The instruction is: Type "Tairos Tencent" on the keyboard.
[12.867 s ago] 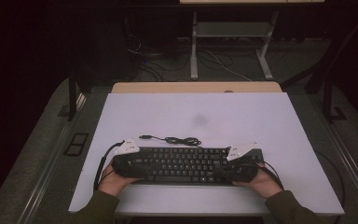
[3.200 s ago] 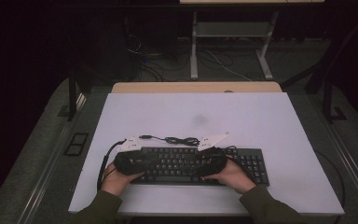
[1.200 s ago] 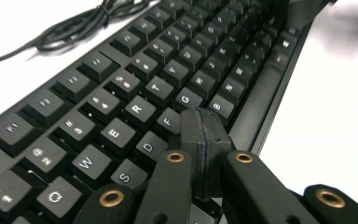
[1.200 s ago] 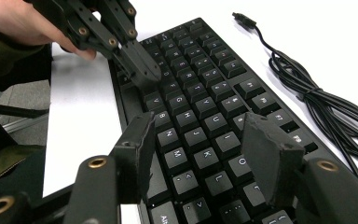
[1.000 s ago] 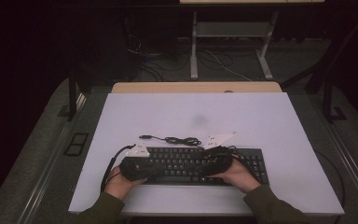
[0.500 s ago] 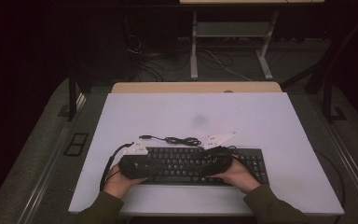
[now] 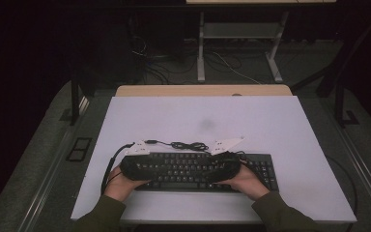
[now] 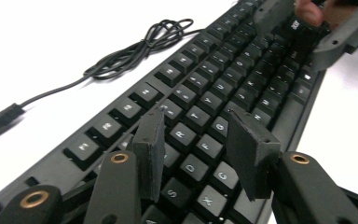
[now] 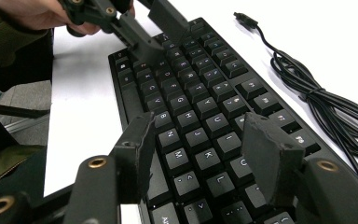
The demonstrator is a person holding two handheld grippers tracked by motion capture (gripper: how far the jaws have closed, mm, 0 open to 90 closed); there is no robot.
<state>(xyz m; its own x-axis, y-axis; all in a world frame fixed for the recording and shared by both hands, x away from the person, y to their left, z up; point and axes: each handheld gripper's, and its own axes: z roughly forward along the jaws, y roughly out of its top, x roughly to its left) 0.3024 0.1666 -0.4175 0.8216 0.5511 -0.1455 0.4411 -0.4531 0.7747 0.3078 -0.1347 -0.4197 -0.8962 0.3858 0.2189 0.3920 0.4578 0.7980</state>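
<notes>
A black keyboard [image 7: 258,169] lies along the front of the white table [image 7: 270,121], with its black cable [image 7: 183,144] coiled just behind it. My left gripper [image 7: 145,166] hovers over the left half of the keys and points right. In the left gripper view its jaws [image 8: 196,116] stand open above the letter keys [image 8: 205,79], holding nothing. My right gripper [image 7: 220,166] hovers over the middle-right keys and faces the left one. Its jaws [image 9: 201,119] are also open, just above the keys [image 9: 191,88]. Each gripper view shows the other gripper farther along the keyboard: the right [image 8: 307,28], the left [image 9: 135,28].
The cable [image 9: 317,98] ends in a loose plug [image 9: 244,19] lying on the table. A wooden strip [image 7: 203,90] borders the table's far edge. Beyond it stand a metal desk frame [image 7: 236,43] and floor cables.
Since 12.9 s ago both hands have come in from the keyboard's ends to above the keys. Over the last second they have barely moved.
</notes>
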